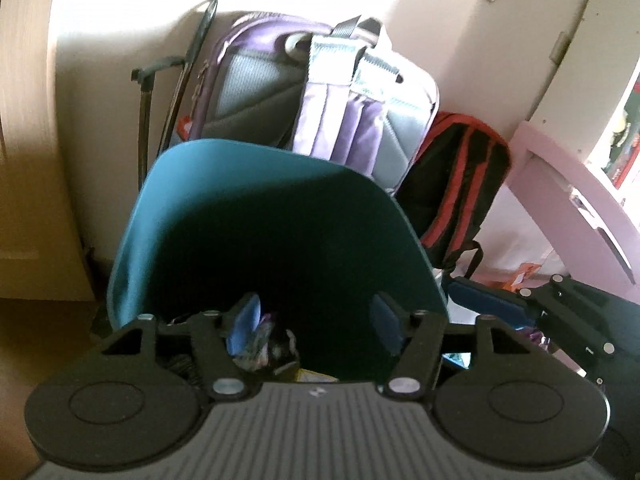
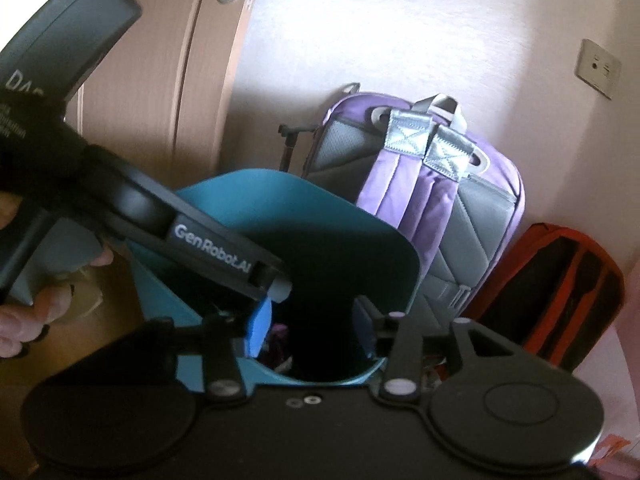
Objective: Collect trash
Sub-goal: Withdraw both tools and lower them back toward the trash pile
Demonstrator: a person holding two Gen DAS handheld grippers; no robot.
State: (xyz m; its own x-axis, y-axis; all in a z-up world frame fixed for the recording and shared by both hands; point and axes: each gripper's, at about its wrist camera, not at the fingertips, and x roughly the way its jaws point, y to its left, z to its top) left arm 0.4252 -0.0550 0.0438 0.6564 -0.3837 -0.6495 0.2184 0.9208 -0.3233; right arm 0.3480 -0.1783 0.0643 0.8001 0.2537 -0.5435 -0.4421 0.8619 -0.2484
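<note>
A teal bin (image 1: 256, 200) stands open below both grippers, and crumpled colourful wrappers (image 1: 262, 346) lie inside it. My left gripper (image 1: 316, 328) hangs over the bin's mouth, open, its blue pads wide apart; the wrappers sit just beside the left pad (image 1: 244, 326), not pinched. In the right wrist view my right gripper (image 2: 312, 328) is also open over the bin (image 2: 320, 216), with wrappers (image 2: 280, 340) seen below between its pads. The left gripper's body (image 2: 212, 248) crosses from the upper left, held by a hand (image 2: 16, 324). One right gripper pad (image 1: 484, 306) shows past the bin's right rim.
A purple and grey backpack (image 1: 340, 100) leans on the wall right behind the bin, with a black and red backpack (image 1: 460, 184) to its right. A wooden cabinet (image 1: 24, 160) stands left, pink furniture (image 1: 560, 184) right. A wooden door (image 2: 160, 80) is behind the left gripper.
</note>
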